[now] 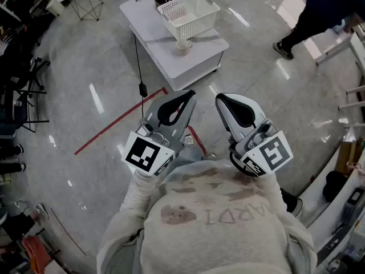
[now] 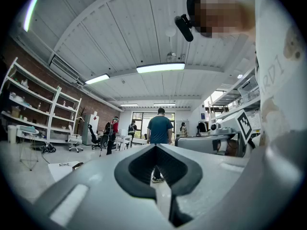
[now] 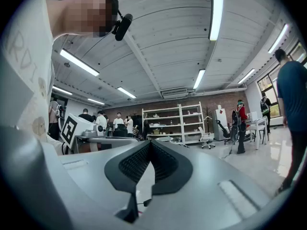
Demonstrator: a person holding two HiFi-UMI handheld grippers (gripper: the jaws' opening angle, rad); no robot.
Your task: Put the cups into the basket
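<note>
- left hand-held gripper (image 1: 189, 96) and right hand-held gripper (image 1: 221, 100): both clenched, empty
- cup (image 1: 183, 45) upright on bench (image 1: 201, 60) well ahead of them, basket (image 1: 188, 13) just beyond it, long side crosswise

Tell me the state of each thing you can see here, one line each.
Left gripper: shut, nothing between its fingers.
Right gripper: shut, nothing between its fingers.
Cup: upright on the table, outside the basket, touching its front.
Basket: upright on the table, open at the top, contents unclear.
</note>
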